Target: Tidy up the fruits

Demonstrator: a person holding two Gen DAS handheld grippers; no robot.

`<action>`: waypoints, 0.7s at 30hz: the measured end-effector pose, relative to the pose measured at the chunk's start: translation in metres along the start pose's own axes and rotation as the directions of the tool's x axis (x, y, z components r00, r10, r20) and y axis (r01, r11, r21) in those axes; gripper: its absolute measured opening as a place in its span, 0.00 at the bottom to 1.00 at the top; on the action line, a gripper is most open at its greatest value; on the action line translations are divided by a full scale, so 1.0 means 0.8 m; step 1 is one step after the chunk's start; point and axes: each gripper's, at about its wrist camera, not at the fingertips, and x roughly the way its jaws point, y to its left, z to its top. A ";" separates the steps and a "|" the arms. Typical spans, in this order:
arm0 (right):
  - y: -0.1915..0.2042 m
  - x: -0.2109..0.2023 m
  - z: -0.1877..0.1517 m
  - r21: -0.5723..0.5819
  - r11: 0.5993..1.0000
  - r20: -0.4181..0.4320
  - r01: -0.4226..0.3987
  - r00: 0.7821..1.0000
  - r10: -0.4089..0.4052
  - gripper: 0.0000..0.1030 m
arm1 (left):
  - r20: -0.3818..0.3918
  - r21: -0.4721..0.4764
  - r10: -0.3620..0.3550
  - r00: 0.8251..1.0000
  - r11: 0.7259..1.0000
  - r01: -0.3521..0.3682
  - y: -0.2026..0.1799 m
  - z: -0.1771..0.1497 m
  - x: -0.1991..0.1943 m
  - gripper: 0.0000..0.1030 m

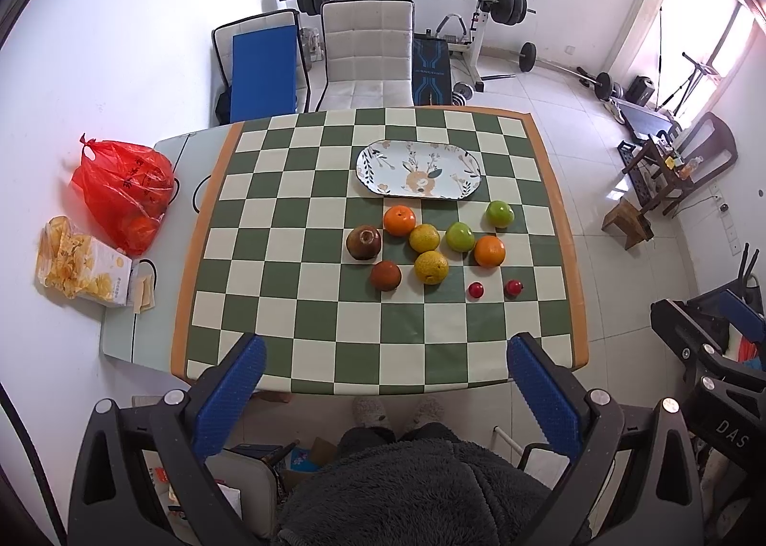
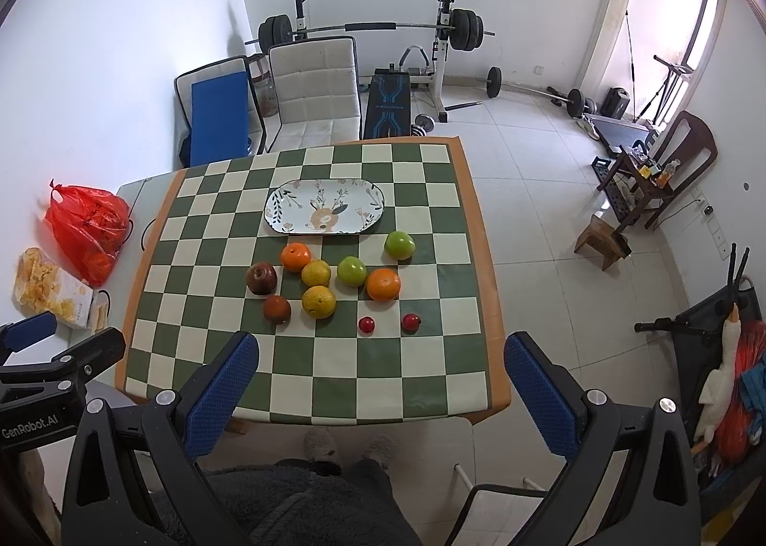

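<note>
Only the right view shows a white goose toy (image 2: 716,381) beside the table (image 2: 483,268).

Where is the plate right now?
The plate lies empty on the far half of the checkered table, just beyond the cluster of fruit.

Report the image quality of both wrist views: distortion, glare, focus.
Left wrist view: strong fisheye bending the table edges, window blown out at right, fruit sharp, dark vignette corners. Right wrist view: same barrel distortion, doorway overexposed, plate and fruit in focus, soft shadows.
</note>
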 end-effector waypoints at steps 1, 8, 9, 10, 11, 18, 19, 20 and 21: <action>0.000 0.001 0.000 -0.001 1.000 -0.001 -0.001 1.000 0.001 1.00 | 0.000 0.001 -0.001 1.000 1.000 0.001 0.000 0.000 0.000 1.00; 0.001 -0.004 0.003 -0.002 1.000 0.003 -0.002 1.000 0.002 1.00 | 0.002 -0.003 -0.001 1.000 1.000 0.001 0.001 -0.001 0.000 1.00; 0.001 -0.003 0.002 -0.001 1.000 0.003 -0.002 1.000 0.002 1.00 | 0.003 -0.003 -0.001 1.000 1.000 0.001 0.000 -0.001 0.000 1.00; 0.001 -0.003 0.001 0.000 1.000 0.003 -0.001 1.000 0.001 1.00 | 0.003 -0.002 0.000 1.000 1.000 0.000 0.000 -0.001 0.000 1.00; 0.001 -0.003 0.001 -0.001 1.000 0.003 -0.002 1.000 0.002 1.00 | 0.004 -0.003 -0.001 1.000 1.000 0.001 0.000 -0.001 0.000 1.00; 0.004 -0.009 0.006 -0.004 1.000 0.006 -0.007 1.000 0.007 1.00 | 0.006 -0.004 0.001 1.000 1.000 -0.001 -0.002 0.002 0.001 1.00; 0.004 -0.009 0.005 -0.003 1.000 0.005 -0.008 1.000 0.008 1.00 | 0.007 -0.004 0.001 1.000 1.000 -0.001 -0.002 0.002 0.001 1.00; 0.006 -0.011 0.007 -0.003 1.000 0.006 -0.009 1.000 0.009 1.00 | 0.007 -0.005 0.001 1.000 1.000 -0.001 -0.002 0.003 0.002 1.00; 0.008 -0.014 0.011 -0.004 1.000 0.008 -0.009 1.000 0.009 1.00 | 0.006 -0.005 0.000 1.000 1.000 0.000 -0.002 0.001 0.001 1.00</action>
